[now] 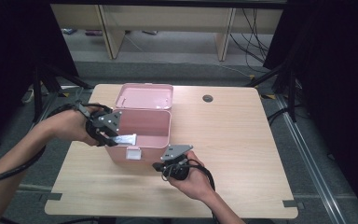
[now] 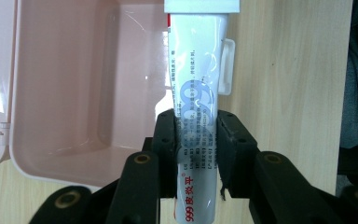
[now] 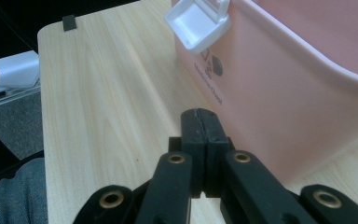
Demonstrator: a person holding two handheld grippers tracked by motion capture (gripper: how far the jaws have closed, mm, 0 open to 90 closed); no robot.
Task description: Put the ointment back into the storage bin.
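An open pink plastic box [image 1: 161, 140] stands on the wooden table, its lid [image 1: 144, 96] tipped back. My left gripper [image 1: 111, 139] hovers at the box's front left corner, shut on a white ointment tube [image 1: 125, 139] with blue and red print. In the left gripper view the tube [image 2: 198, 88] runs up from between the pads [image 2: 165, 140], lying over the box's rim, with the empty pink inside [image 2: 74, 93] to its left. My right gripper [image 1: 158, 166] rests low on the table just in front of the box, jaws shut on nothing [image 3: 200, 119], beside the pink wall [image 3: 284, 98].
A white latch [image 1: 133, 153] hangs open on the box's front wall and shows as latch [image 3: 198, 23] and latch [image 2: 227, 65]. A round cable hole [image 1: 208, 98] sits in the far table top. Bare wood [image 1: 242, 140] spreads to the right of the box.
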